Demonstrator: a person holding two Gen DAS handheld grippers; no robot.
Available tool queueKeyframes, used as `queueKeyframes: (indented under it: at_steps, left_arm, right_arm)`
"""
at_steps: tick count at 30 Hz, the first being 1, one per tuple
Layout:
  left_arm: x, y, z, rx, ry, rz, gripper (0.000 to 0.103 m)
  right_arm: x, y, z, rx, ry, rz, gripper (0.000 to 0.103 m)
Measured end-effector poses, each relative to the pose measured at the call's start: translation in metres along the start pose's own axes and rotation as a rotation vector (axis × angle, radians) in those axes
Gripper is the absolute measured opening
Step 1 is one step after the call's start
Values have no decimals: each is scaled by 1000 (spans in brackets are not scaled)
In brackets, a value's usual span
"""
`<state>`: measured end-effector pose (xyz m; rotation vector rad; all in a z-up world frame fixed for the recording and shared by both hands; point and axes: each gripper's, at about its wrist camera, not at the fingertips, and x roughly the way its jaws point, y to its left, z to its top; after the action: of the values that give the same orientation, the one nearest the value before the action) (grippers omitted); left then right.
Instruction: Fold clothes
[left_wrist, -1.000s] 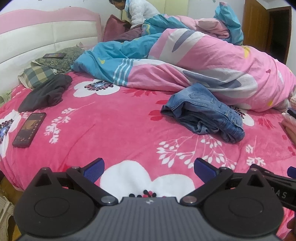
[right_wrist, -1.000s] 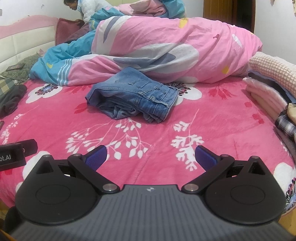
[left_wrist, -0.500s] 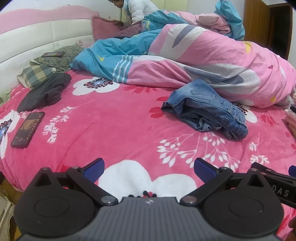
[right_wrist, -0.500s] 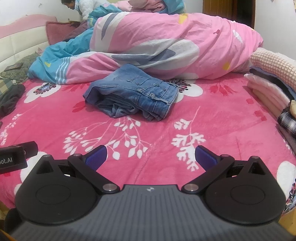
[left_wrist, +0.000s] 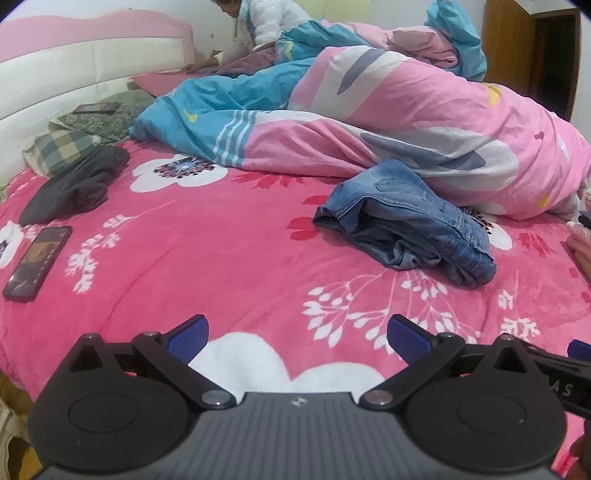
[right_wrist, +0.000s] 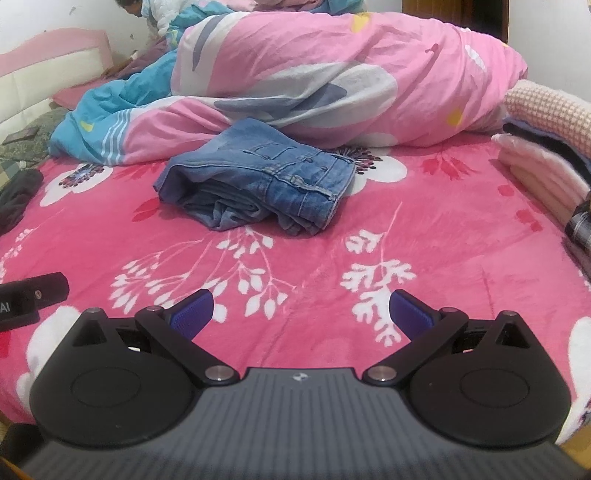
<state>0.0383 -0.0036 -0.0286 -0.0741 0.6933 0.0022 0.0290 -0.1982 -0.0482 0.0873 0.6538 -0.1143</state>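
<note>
Crumpled blue jeans (left_wrist: 402, 218) (right_wrist: 258, 184) lie bunched on the pink floral blanket (left_wrist: 221, 258) (right_wrist: 424, 221), against a rolled pink and blue duvet (left_wrist: 388, 122) (right_wrist: 332, 81). My left gripper (left_wrist: 297, 338) hovers open over the blanket's near edge, well short and left of the jeans, holding nothing. My right gripper (right_wrist: 301, 314) is open too, empty, straight in front of the jeans with a stretch of blanket between. A dark grey garment (left_wrist: 74, 184) (right_wrist: 16, 195) lies at the far left.
A phone (left_wrist: 37, 262) rests on the blanket at left, another phone (left_wrist: 95, 108) on pillows by the headboard. Folded clothes (right_wrist: 546, 155) are stacked at the right edge. A person (left_wrist: 266, 26) leans over the bed's far side. A wooden door (left_wrist: 532, 55) stands at back right.
Both grippers have moved forward toward the jeans, which look larger now. The person at the far side has laid the dark red pillow down flat. Both grippers stay open.
</note>
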Motion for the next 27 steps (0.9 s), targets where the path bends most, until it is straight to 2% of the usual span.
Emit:
queueKeyframes:
  at_steps: [4, 9, 11, 16, 18, 20, 21, 22, 23, 25, 26, 27]
  left_arm:
    - [16, -10, 10, 45, -31, -41, 103]
    - [42, -38, 24, 170, -107, -47, 103]
    - [55, -50, 29, 223, -133, -54, 103]
    - [85, -83, 39, 350, -202, -79, 101]
    - [96, -95, 42, 388, -225, -101, 96]
    - [106, -108, 44, 428, -241, -122, 93]
    - [112, -115, 44, 450, -245, -131, 90]
    - [118, -121, 44, 475, -247, -140, 88]
    - [124, -127, 44, 499, -246, -145, 83]
    - [134, -138, 43, 541, -233, -146, 76]
    - [138, -142, 42, 555, -220, -148, 68]
    - [142, -144, 41, 560, -201, -156, 58]
  right_arm:
    - [16, -23, 11, 23, -60, 35, 102]
    - [43, -59, 35, 74, -195, 105, 102]
    - [60, -73, 46, 106, -212, 144, 102]
    - [119, -104, 74, 263, -136, 299, 102]
    - [146, -110, 80, 324, -92, 357, 101]
    - [170, -114, 82, 376, -44, 406, 96]
    - [181, -114, 82, 399, -21, 426, 88]
    - [189, -114, 81, 421, 4, 450, 75]
    - [195, -115, 79, 438, 21, 472, 68]
    - [195, -116, 76, 448, 21, 510, 47]
    - [195, -117, 74, 453, 21, 529, 42]
    - [195, -117, 72, 458, 20, 549, 31]
